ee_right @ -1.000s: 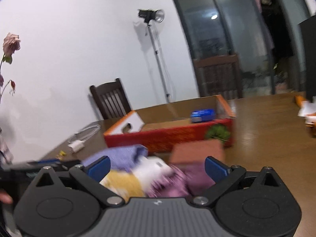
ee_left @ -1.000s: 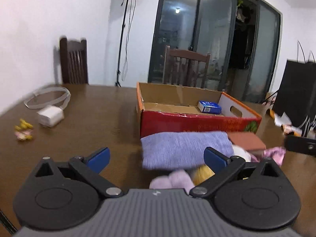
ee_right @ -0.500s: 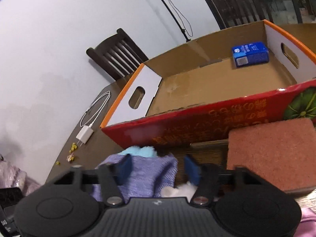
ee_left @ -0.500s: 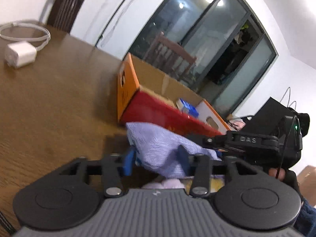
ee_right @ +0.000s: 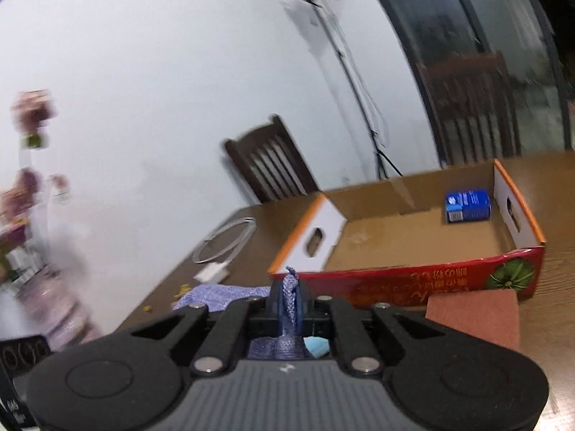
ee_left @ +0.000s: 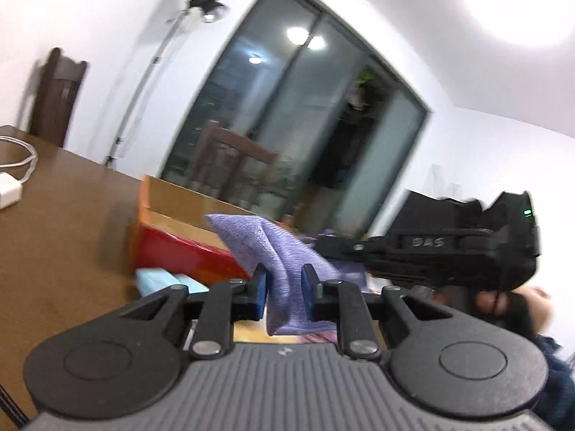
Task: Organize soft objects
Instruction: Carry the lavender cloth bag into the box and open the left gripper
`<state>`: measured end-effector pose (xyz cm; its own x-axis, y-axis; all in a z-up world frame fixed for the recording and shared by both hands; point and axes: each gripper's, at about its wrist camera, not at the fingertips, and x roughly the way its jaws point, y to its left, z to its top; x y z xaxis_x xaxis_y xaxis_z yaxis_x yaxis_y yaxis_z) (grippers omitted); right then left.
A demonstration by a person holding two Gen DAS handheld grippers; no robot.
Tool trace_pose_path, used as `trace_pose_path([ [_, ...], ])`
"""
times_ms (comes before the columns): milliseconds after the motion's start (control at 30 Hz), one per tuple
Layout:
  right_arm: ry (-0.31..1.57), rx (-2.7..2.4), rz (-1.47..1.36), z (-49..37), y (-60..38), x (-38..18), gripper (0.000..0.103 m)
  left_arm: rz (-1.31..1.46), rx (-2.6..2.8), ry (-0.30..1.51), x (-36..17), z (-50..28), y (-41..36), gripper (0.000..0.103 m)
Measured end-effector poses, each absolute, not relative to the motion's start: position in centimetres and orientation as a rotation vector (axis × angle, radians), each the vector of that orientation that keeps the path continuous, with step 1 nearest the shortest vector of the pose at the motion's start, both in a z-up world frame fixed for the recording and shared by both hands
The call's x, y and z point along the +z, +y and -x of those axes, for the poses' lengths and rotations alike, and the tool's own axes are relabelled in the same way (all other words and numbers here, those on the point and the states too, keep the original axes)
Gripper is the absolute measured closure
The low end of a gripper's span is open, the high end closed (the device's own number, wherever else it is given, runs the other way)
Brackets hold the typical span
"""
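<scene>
Left wrist view: the left hand-held gripper (ee_left: 284, 294) has its blue pads nearly closed on a fold of the purple knitted cloth (ee_left: 284, 269), which is lifted off the bench (ee_left: 61, 251) and hangs between the fingers. Its upper corner rises in front of the red cardboard box (ee_left: 179, 255), and its far end reaches toward the right hand-held gripper (ee_left: 323, 246), seen side-on at the right of the picture with the person's hand behind it. A light blue soft item (ee_left: 169, 282) lies on the bench just before the box. A white charger (ee_left: 9, 190) with its cable rests at the far left.

Right wrist view: the right hand-held gripper (ee_right: 289, 305) is clamped tight on a thin bunched edge of the same cloth (ee_right: 289, 298), a twist of it poking up above the pads; more of the cloth spreads out to the left, lower down. The open box (ee_right: 413, 280) stands just ahead on the bench (ee_right: 553, 309), with a small blue packet (ee_right: 467, 205) in its far right corner. A reddish-brown pad (ee_right: 478, 316) lies against the box's front wall, at the right
</scene>
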<state>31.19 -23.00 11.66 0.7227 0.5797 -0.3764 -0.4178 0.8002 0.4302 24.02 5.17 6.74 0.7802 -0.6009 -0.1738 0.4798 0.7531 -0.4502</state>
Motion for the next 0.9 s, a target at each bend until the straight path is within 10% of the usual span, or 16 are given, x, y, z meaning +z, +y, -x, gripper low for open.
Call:
trace_pose_path([
  [333, 0.705, 0.506, -0.194, -19.0, -24.5, 4.7, 0.095, 0.310, -0.629, 0.594, 0.4, -14.9, 2.0, 0.082],
  [567, 0.661, 0.456, -0.312, -17.2, -26.8, 2.1, 0.047, 0.265, -0.583, 0.633, -0.2, -14.9, 1.2, 0.082],
  [900, 0.639, 0.373, -0.174, -16.5, -25.5, 0.4, 0.048, 0.270, -0.549, 0.631, 0.3, -14.5, 2.6, 0.057],
])
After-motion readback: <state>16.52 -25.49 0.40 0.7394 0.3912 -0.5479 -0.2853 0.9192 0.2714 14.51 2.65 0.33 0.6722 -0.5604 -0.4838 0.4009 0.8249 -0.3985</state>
